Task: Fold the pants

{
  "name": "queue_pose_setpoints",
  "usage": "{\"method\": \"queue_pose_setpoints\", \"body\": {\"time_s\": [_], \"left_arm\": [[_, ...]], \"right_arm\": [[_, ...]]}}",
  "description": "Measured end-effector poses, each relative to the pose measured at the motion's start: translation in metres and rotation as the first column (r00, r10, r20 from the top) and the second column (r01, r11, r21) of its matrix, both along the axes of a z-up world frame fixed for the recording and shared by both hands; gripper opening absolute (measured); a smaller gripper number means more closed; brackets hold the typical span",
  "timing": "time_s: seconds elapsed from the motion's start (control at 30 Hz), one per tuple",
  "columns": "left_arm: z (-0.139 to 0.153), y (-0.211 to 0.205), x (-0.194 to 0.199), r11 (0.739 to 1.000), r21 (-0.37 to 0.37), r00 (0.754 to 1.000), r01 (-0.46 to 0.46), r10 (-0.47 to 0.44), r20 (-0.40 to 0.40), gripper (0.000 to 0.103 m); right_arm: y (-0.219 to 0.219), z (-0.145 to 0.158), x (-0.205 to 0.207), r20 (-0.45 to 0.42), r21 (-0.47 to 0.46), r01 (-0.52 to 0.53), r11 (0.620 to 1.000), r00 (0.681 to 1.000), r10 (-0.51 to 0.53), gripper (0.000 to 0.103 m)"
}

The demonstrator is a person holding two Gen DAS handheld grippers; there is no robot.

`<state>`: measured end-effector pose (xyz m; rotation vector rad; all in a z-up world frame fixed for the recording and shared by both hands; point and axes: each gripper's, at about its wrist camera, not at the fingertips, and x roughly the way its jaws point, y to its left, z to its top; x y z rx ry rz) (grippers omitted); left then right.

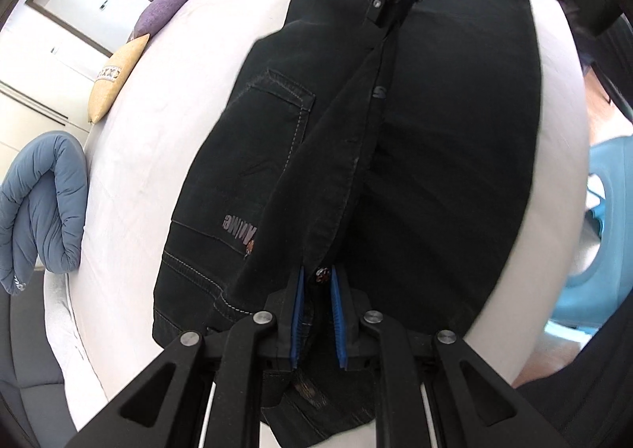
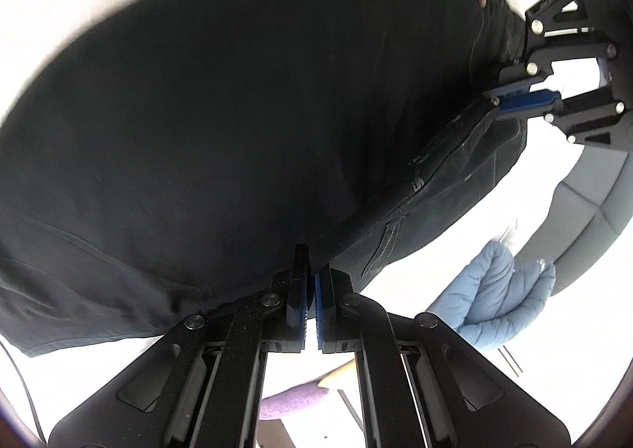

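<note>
Black pants lie spread over a white bed. A folded edge of fabric runs taut between my two grippers. My left gripper is shut on the near end of that edge, at the waistband by a rivet. My right gripper shows at the top of the left wrist view, shut on the far end. In the right wrist view my right gripper pinches the pants, and the left gripper shows at upper right, shut on the waistband. A back pocket with a printed label faces up.
A folded blue quilt lies at the bed's left edge, also seen in the right wrist view. A purple cushion and a tan cushion sit at the far left. A blue plastic object stands to the right of the bed.
</note>
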<state>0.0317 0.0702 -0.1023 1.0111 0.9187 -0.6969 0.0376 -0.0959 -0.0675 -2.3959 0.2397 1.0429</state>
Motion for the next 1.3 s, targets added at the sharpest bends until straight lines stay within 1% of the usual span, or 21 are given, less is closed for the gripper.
{"method": "queue_pose_setpoints", "body": {"time_s": [0.1,0.17,0.23,0.3,0.47,0.57,0.6,0.67,0.7,0.73,0.9,1.0,1.13,1.3], "left_arm": [[-0.005,0.006,-0.009,0.999,0.032,1.000,0.031,-0.031,0.003,0.014],[-0.010,0.011,-0.015,0.997,0.058,0.999,0.050,-0.051,0.003,0.014],[-0.015,0.017,-0.023,0.996,0.080,0.999,0.048,-0.049,0.007,0.014],[-0.020,0.025,-0.024,0.996,0.086,1.000,0.026,-0.026,0.007,0.014],[-0.028,0.035,-0.030,0.997,0.070,1.000,-0.026,0.026,0.001,0.014],[-0.032,0.039,-0.030,0.997,0.055,0.999,-0.047,0.047,-0.003,0.014],[-0.034,0.040,-0.031,0.997,0.051,0.999,-0.052,0.052,-0.001,0.014],[-0.036,0.045,-0.022,0.997,0.042,0.998,-0.063,0.063,-0.004,0.014],[-0.037,0.048,-0.021,0.997,0.036,0.997,-0.071,0.071,-0.005,0.014],[-0.038,0.052,-0.021,0.997,0.029,0.997,-0.078,0.078,-0.005,0.014],[-0.038,0.055,-0.016,0.995,0.010,0.995,-0.102,0.102,0.010,0.014],[-0.039,0.056,-0.021,0.995,0.016,0.995,-0.100,0.099,0.015,0.014],[-0.041,0.056,-0.026,0.993,0.006,0.993,-0.117,0.117,0.019,0.014],[-0.043,0.055,-0.025,0.988,-0.023,0.988,-0.155,0.156,0.011,0.014]], "right_arm": [[0.008,0.004,-0.012,-0.033,0.000,0.000,1.000,0.999,0.000,0.002],[0.017,0.005,-0.024,-0.071,0.018,0.017,1.000,0.997,-0.015,0.002],[0.027,0.005,-0.025,-0.100,0.048,0.041,0.998,0.994,-0.036,0.002],[0.037,0.002,-0.031,-0.122,0.090,0.081,0.993,0.990,-0.069,0.002],[0.050,-0.008,-0.031,-0.157,0.157,0.174,0.972,0.976,-0.149,0.002],[0.061,-0.008,-0.032,-0.169,0.172,0.191,0.967,0.972,-0.162,0.002],[0.069,-0.005,-0.027,-0.171,0.176,0.192,0.966,0.972,-0.162,0.002],[0.069,-0.004,-0.029,-0.181,0.188,0.205,0.961,0.968,-0.172,0.002],[0.069,-0.001,-0.042,-0.185,0.191,0.213,0.958,0.966,-0.178,0.002],[0.067,0.000,-0.042,-0.188,0.192,0.220,0.956,0.965,-0.184,0.002],[0.065,-0.011,-0.051,-0.182,0.195,0.242,0.950,0.961,-0.208,0.002],[0.066,-0.010,-0.051,-0.191,0.212,0.274,0.938,0.953,-0.236,0.002],[0.067,-0.013,-0.052,-0.194,0.225,0.301,0.927,0.946,-0.260,0.002],[0.065,-0.010,-0.048,-0.215,0.242,0.351,0.905,0.929,-0.302,0.002]]}}
